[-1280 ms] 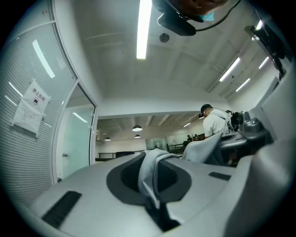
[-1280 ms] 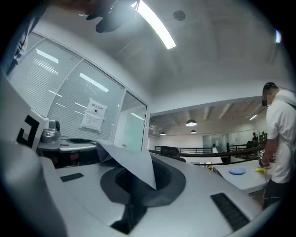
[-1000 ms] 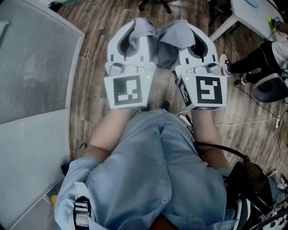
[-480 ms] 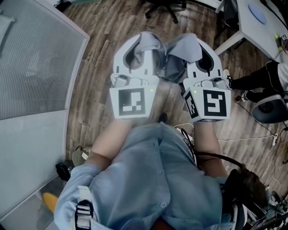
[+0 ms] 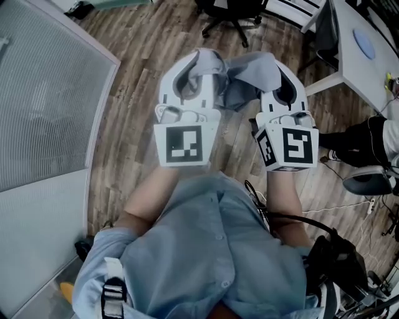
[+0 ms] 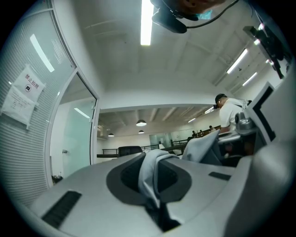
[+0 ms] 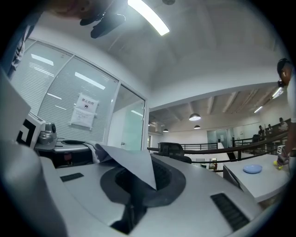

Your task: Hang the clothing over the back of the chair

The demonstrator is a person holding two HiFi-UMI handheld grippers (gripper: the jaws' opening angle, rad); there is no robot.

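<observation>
Garment: a pale grey-blue cloth garment hangs in the air between the two grippers, on the near side of the black swivel office chair, well apart from it.
Left gripper: the white left gripper with its square-marker cube is clamped tight on a bunched fold of the garment. The fold rises out of the jaw gap. The chair shows far beyond the tips, slightly to their left.
Right gripper: the white right gripper is likewise closed on the garment. A flat pointed flap stands up from the pinched jaws. The chair lies ahead, a little right of the tips.
Floor: brown wood-plank floor runs under the chair and the garment.
Partition: a ribbed frosted glass wall stands left of the chair, nearer the person.
Desk: a white desk stands right of the chair, with a pale blue round disc on it.
Wearer: a light blue buttoned shirt fills the side farthest from the chair.
</observation>
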